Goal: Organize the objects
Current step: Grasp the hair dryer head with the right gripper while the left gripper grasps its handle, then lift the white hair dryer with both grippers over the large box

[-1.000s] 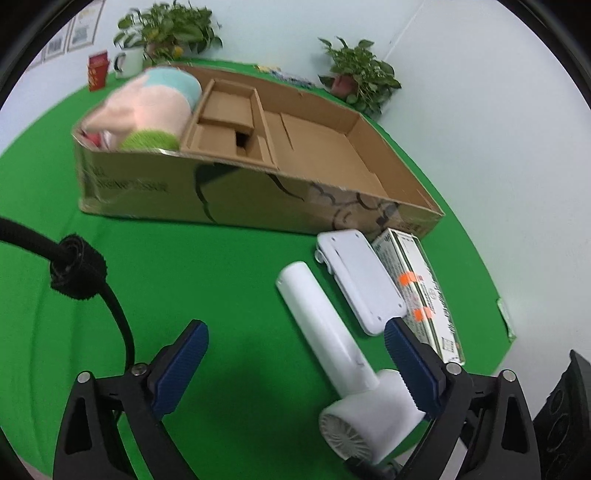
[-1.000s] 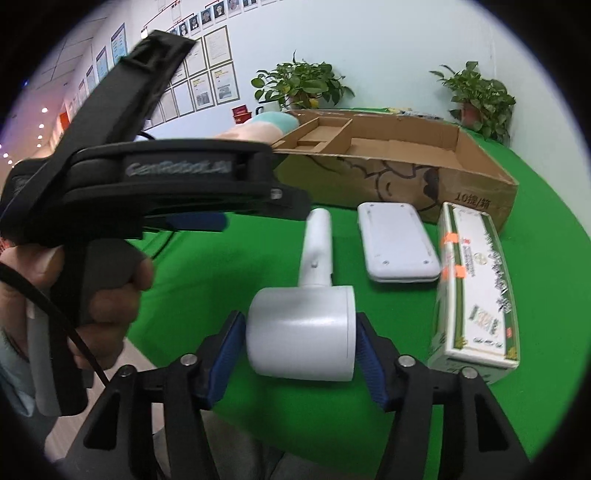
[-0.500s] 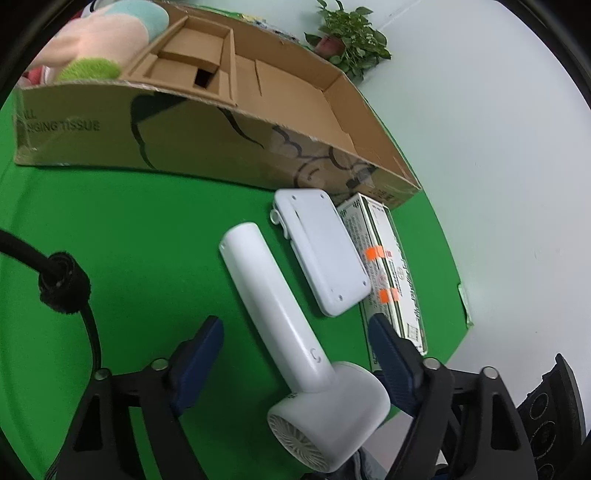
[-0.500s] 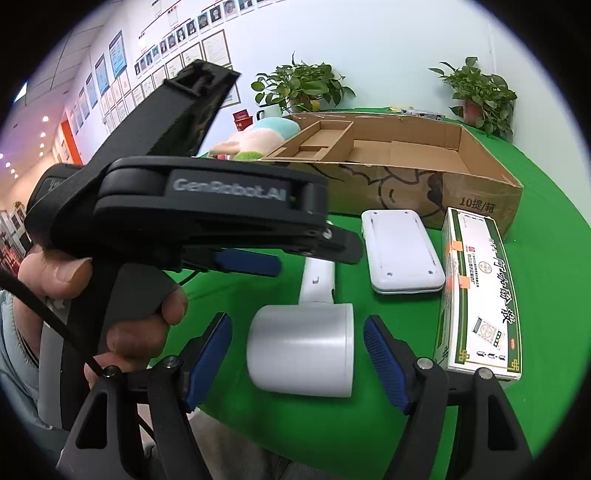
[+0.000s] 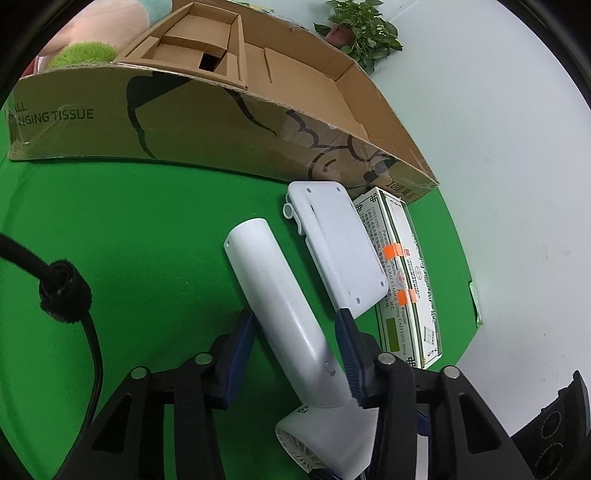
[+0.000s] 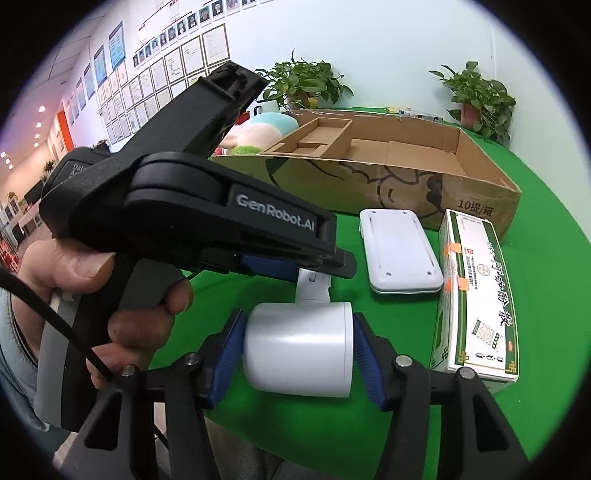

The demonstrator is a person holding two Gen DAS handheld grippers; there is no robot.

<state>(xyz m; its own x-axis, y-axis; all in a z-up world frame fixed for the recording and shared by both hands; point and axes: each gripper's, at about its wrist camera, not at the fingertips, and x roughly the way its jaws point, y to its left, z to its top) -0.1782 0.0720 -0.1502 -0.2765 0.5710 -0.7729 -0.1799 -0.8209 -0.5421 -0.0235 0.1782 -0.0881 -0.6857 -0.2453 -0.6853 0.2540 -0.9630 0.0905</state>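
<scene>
A white hair dryer [image 5: 280, 295] lies on the green tabletop [image 5: 129, 240], its handle pointing toward a long cardboard box [image 5: 221, 122]. My left gripper [image 5: 294, 316] straddles the handle; its jaws are closing, with slim gaps still showing beside both blue pads. The dryer's barrel [image 6: 295, 347] sits between the jaws of my right gripper [image 6: 298, 323], which are also closing, and both pads touch the barrel's ends. In the right wrist view a hand [image 6: 122, 306] holds the left tool above the handle.
A flat white device [image 5: 340, 243] and a green-and-white medicine box [image 5: 410, 280] lie right of the dryer, in front of the cardboard box. A plush toy [image 5: 103, 33] fills the box's left end. Potted plants [image 6: 303, 81] stand behind. The table edge [image 5: 469, 280] runs close on the right.
My left gripper came forward and down over the dryer's handle, and its jaws narrowed from wide apart to close around it. The right jaws spread off the barrel, then came back against it.
</scene>
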